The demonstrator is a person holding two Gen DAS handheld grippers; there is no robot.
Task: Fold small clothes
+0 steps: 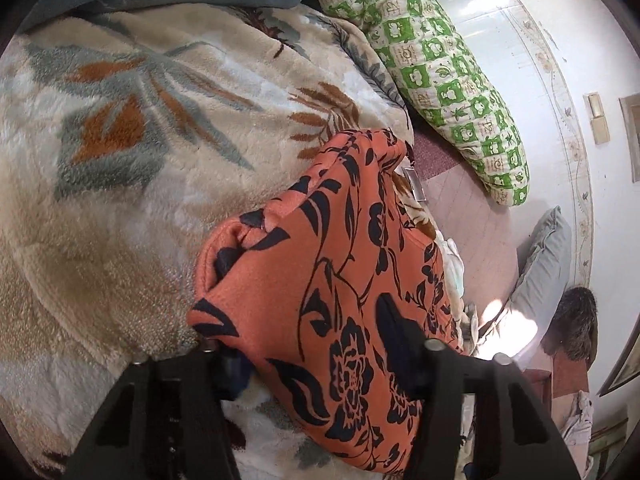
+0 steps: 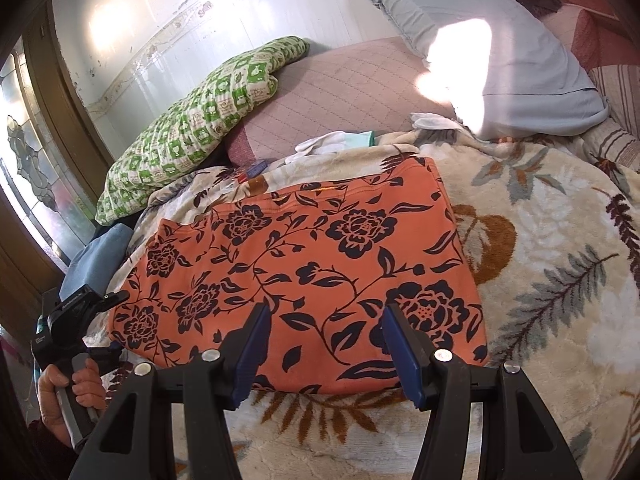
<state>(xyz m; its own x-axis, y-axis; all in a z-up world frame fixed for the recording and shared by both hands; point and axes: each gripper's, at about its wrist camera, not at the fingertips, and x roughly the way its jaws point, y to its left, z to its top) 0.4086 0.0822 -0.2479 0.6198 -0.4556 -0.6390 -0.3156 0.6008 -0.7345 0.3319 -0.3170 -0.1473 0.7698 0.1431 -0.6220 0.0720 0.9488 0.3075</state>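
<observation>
An orange garment with a black flower print (image 2: pixel 304 264) lies folded flat on a cream floral blanket (image 2: pixel 552 264). My right gripper (image 2: pixel 324 336) is open, its blue pads (image 2: pixel 256 344) hovering over the garment's near edge, holding nothing. In the left wrist view the same garment (image 1: pixel 340 280) fills the space between my left gripper's (image 1: pixel 316 360) widely spread black fingers; the cloth covers the fingertips, so I cannot tell if they grip it. The left gripper and the hand holding it also show at the garment's left end in the right wrist view (image 2: pixel 76 320).
A green checked quilted pillow (image 2: pixel 192 120) and a grey pillow (image 2: pixel 492 40) lie at the back by the wall. White and teal small clothes (image 2: pixel 340 142) sit beyond the garment. A blue folded cloth (image 2: pixel 96 256) lies at the left. A pink mattress (image 2: pixel 352 84) shows behind.
</observation>
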